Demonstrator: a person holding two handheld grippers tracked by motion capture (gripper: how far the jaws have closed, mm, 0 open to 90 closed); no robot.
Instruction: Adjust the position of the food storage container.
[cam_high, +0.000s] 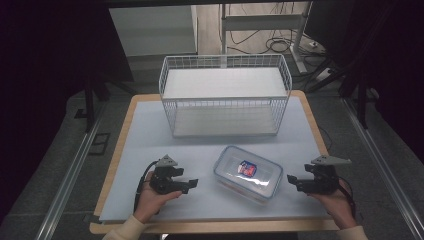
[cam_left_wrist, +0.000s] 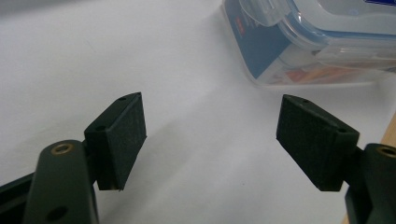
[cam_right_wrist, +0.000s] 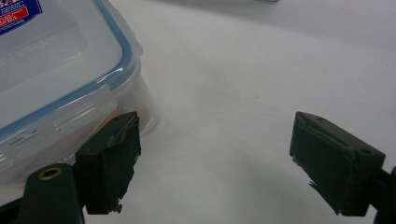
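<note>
Overhead light falls evenly on the bench (cam_high: 150, 150); the room's edges sink into dark. Both gripper views look soft, with faint shadows toward 12 o'clock.

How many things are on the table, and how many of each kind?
Box: 1, clear plastic with a blue-edged lid
Basket: 1, white wire
Grippers: 2, the left gripper and the right gripper, one on each side of the box, both with fingers apart
Total: 4
</note>
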